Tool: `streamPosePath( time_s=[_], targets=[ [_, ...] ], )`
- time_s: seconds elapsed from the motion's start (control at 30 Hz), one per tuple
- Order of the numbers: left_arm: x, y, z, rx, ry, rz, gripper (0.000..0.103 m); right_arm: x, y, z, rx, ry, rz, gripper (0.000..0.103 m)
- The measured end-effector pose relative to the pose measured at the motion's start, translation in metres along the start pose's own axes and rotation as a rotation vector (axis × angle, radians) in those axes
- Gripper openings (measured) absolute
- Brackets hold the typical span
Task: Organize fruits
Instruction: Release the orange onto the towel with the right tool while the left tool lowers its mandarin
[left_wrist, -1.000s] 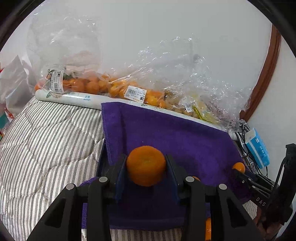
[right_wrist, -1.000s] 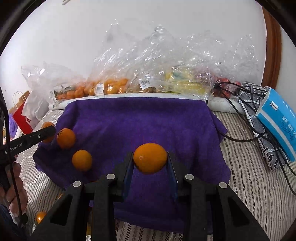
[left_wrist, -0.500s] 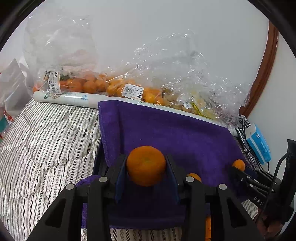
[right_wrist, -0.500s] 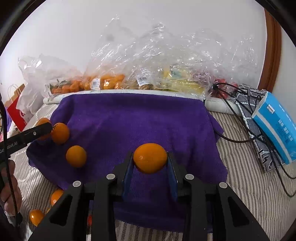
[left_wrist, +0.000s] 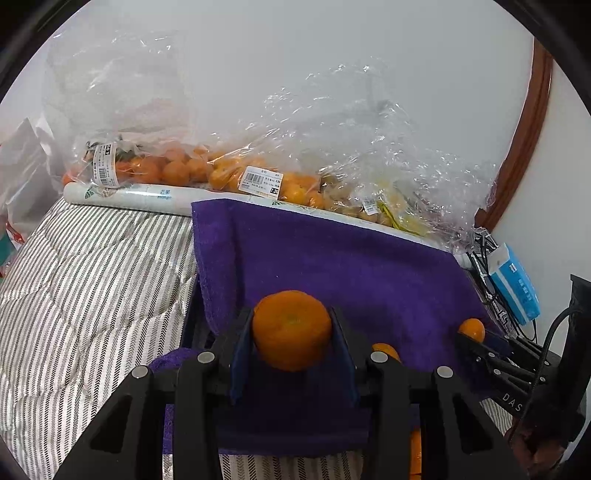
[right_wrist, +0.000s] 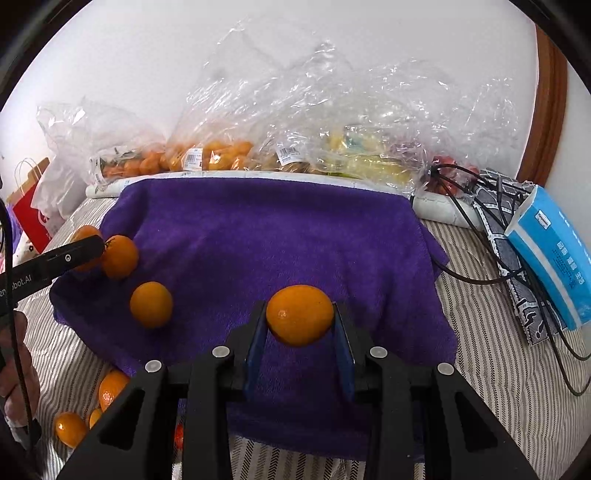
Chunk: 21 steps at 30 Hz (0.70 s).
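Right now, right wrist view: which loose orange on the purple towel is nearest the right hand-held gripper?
The lone orange left of the gripped one; the other towel orange sits farther back.

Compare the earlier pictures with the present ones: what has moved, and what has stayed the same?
Both grippers drew back a little from the purple towel, so more loose fruit shows at the near-left edge. The left gripper stays shut on its tangerine, the right gripper on its orange. Nothing was let go.

A fuzzy, matt purple towel (right_wrist: 273, 236) lies over striped quilted cloth bedding (left_wrist: 92, 280), with crinkled glossy clear plastic bags (right_wrist: 295, 122) behind the towel and a smooth blue tissue pack (right_wrist: 550, 254) beside it.
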<state>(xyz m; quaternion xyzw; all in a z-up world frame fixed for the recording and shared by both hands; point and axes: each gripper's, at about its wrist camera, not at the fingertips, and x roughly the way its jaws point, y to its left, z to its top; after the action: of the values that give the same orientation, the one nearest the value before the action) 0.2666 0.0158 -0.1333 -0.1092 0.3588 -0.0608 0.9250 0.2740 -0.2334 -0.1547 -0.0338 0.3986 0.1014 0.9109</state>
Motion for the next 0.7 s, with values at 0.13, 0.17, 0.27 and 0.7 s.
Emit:
streamPosePath(
  time_s=[0.13,0.17,0.27,0.7],
  targets=[
    [0.001,-0.001,0.000,0.002,0.003,-0.001,0.039,-0.001,0.001,0.000,-0.004,-0.004,-0.005,0.036],
    [0.001,-0.001,0.000,0.001,0.003,-0.001,0.039,-0.002,0.001,0.001,-0.002,-0.006,-0.006,0.036],
    [0.001,-0.001,0.000,-0.002,0.000,-0.003,0.039,-0.006,-0.002,0.002,0.008,-0.020,-0.008,0.038],
    [-0.009,0.001,0.000,-0.010,-0.042,-0.078,0.039,-0.028,-0.023,0.010,0.102,-0.107,0.001,0.041]
  ],
)
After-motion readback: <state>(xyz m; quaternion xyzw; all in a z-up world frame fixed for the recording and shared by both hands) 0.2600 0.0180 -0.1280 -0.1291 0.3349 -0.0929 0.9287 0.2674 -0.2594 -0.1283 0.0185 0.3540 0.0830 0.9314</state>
